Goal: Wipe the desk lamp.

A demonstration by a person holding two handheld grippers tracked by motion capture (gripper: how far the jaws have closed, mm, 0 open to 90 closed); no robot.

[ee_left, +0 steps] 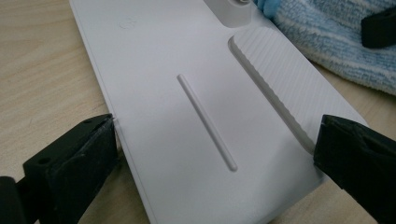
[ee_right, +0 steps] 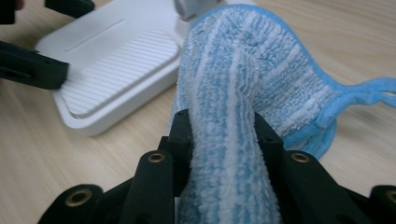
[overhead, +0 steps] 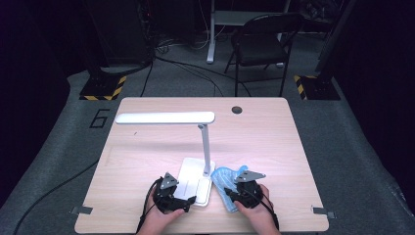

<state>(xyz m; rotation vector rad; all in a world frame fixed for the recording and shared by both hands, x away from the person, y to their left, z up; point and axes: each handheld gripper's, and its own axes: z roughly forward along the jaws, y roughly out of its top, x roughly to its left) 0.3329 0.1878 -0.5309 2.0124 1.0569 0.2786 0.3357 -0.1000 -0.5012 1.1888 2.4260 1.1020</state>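
Note:
A white desk lamp stands on the wooden table, its flat base point(overhead: 193, 182) near the front edge and its long head point(overhead: 166, 117) reaching left. My left gripper point(overhead: 188, 199) holds the base across its width: each black jaw presses one long edge of the base point(ee_left: 187, 70), so this gripper point(ee_left: 217, 140) is shut on it. A blue and white striped cloth point(overhead: 226, 177) lies just right of the base, touching the lamp's post. My right gripper point(ee_right: 223, 130) is shut on a raised fold of the cloth point(ee_right: 252, 60), beside the ribbed pad of the base point(ee_right: 116, 60).
The table's front edge point(overhead: 205, 230) runs just under both hands. A round cable hole point(overhead: 237, 109) sits at the table's back. A dark folding chair point(overhead: 262, 39) stands on the floor beyond the table. Bare wood spreads left and right of the lamp.

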